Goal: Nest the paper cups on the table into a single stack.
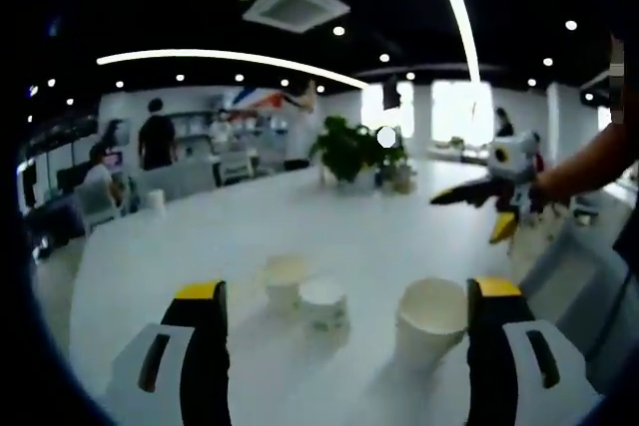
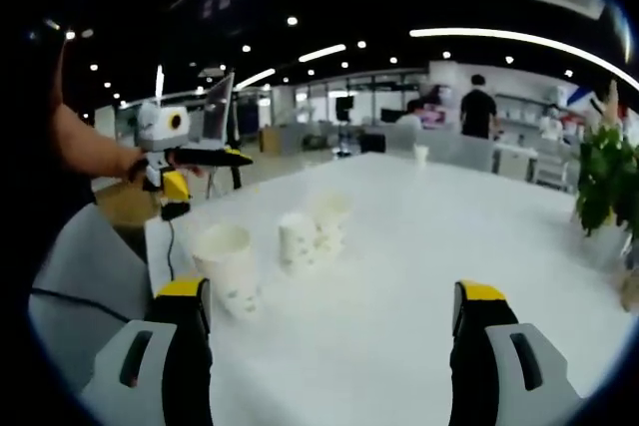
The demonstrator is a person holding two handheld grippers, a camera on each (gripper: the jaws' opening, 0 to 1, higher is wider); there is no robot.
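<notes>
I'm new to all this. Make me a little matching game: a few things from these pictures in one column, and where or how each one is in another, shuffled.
Things:
1. nearest paper cup
2. potted plant
3. left gripper
4. ceiling vent

Descriptions:
A. at the far end of the white table
B. overhead among round lights
C. upright, mouth up, beside a yellow-tipped jaw
D. jaws wide apart, nothing between them

Pairs: 1-C, 2-A, 3-D, 4-B
</notes>
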